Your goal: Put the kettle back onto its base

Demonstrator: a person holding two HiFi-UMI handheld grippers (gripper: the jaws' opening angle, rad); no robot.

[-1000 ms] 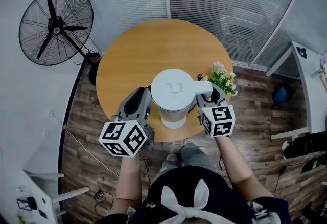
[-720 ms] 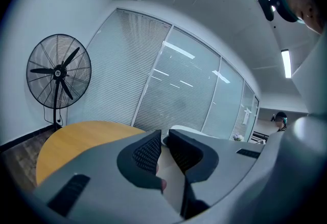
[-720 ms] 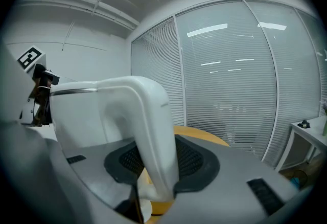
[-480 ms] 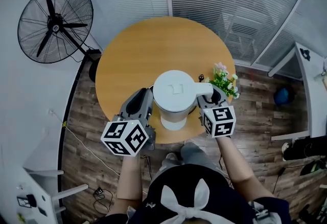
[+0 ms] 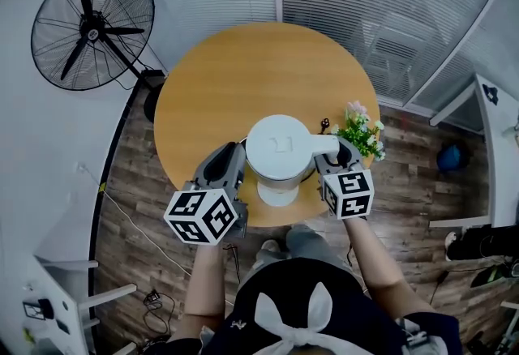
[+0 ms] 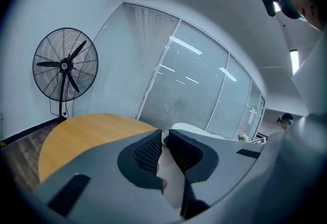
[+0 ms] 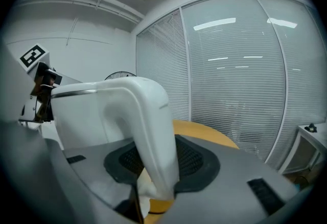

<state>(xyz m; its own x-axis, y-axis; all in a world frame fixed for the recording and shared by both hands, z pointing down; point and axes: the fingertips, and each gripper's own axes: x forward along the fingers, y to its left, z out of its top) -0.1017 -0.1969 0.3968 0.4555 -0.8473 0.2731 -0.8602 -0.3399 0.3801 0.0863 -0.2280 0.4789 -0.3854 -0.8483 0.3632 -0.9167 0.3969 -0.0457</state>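
Observation:
A white kettle (image 5: pixel 280 147) hangs over the near edge of the round wooden table (image 5: pixel 243 70). My right gripper (image 5: pixel 339 157) is shut on its handle (image 7: pixel 148 131), which fills the gap between the pads in the right gripper view. Under the kettle a white round part (image 5: pixel 278 198) shows; I cannot tell whether it is the base or the kettle's lower body. My left gripper (image 5: pixel 229 163) is close beside the kettle's left side. In the left gripper view its pads (image 6: pixel 148 151) stand almost together with nothing between them, and the kettle's lid (image 6: pixel 196 131) shows just beyond.
A small pot of flowers (image 5: pixel 361 130) stands at the table's right edge, close to the kettle's handle, with a small dark item (image 5: pixel 324 123) next to it. A black standing fan (image 5: pixel 89 25) is on the floor at the left. Blinds and glass walls lie beyond.
The kettle and both grippers have sunk a little toward the table together. The right grip on the handle is unchanged.

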